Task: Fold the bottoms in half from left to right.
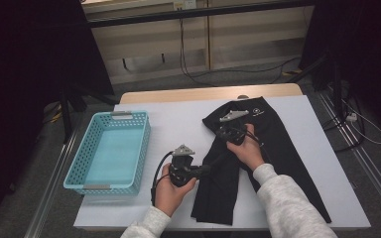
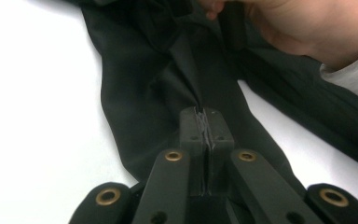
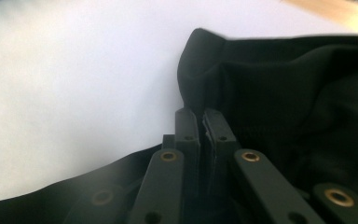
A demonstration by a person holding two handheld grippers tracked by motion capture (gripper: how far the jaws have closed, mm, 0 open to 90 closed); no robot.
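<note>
Pinching black trousers (image 1: 273, 144), both tongs (image 1: 206, 170) (image 1: 222, 130) clamp fabric beside an unfilled blue basket (image 1: 110, 118).

Left tool (image 1: 204, 170) jaws clamped together, hand low; right tool (image 1: 223, 131) jaws pinched, forearm reaching forward.

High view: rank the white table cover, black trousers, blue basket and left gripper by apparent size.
1. White table cover, largest.
2. Black trousers.
3. Blue basket, a little less area than the trousers, so 2 and 3 are close.
4. Left gripper, clearly smallest.
</note>
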